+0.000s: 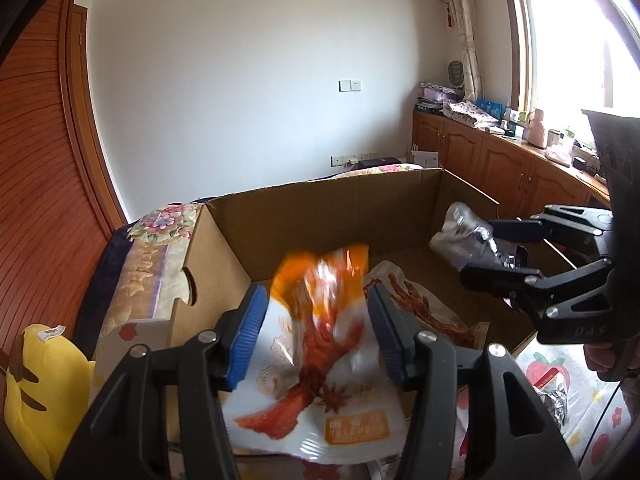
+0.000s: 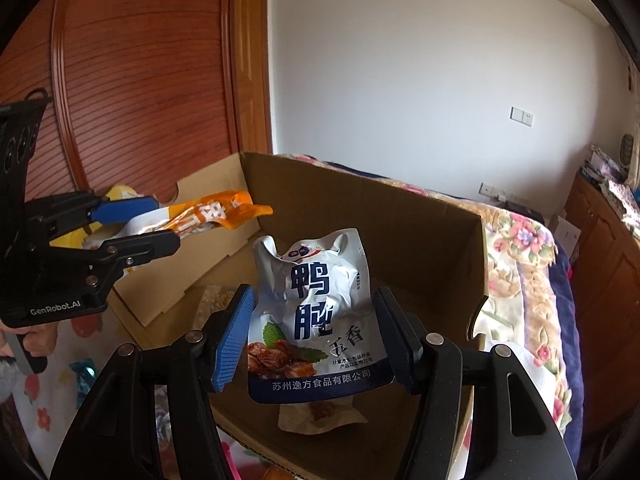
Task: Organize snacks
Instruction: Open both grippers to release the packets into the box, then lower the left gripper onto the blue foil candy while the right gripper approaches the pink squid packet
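On the floral bed, our left claw grips an orange snack bag and our right claw a white pouch above the cardboard box, already holding a few packets.

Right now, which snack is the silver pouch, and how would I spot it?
Find the open cardboard box on the flowery bedspread. Over it, the right-hand jaws hold a crinkled silver pouch. Its big dark-blue characters and blue bottom band set it apart from the orange-topped bag beside it.

White wall, slatted wooden wardrobe, low wooden cabinets under a bright window
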Action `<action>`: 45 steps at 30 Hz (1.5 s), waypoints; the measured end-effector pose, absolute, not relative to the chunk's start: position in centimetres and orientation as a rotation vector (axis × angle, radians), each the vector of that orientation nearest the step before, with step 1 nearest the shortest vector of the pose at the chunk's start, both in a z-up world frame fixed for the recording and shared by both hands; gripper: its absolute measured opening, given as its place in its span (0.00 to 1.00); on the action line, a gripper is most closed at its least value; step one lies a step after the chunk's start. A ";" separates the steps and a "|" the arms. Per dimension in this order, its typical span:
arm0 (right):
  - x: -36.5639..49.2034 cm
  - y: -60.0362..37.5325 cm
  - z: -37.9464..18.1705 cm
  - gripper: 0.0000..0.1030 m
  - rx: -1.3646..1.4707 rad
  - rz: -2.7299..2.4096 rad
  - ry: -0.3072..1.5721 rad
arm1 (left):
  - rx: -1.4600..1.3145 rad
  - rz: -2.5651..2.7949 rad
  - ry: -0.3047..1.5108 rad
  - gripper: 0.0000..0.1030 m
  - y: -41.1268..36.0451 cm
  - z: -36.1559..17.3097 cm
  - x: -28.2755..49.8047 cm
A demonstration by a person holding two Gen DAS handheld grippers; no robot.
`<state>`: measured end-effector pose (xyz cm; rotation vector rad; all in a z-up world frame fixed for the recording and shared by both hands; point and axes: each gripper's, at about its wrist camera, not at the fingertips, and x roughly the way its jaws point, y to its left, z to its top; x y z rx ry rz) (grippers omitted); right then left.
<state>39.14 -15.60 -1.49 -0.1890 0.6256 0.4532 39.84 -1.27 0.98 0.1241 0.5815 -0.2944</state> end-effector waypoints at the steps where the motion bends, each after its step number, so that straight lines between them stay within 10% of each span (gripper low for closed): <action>1: 39.3 -15.6 -1.6 0.62 -0.185 0.458 0.636 | 0.116 -0.300 0.582 0.53 -1.3 1.0 39.9; 45: 24.5 -15.3 -3.7 0.63 -0.020 0.393 0.709 | 0.105 -0.236 0.694 0.58 5.6 -5.1 23.5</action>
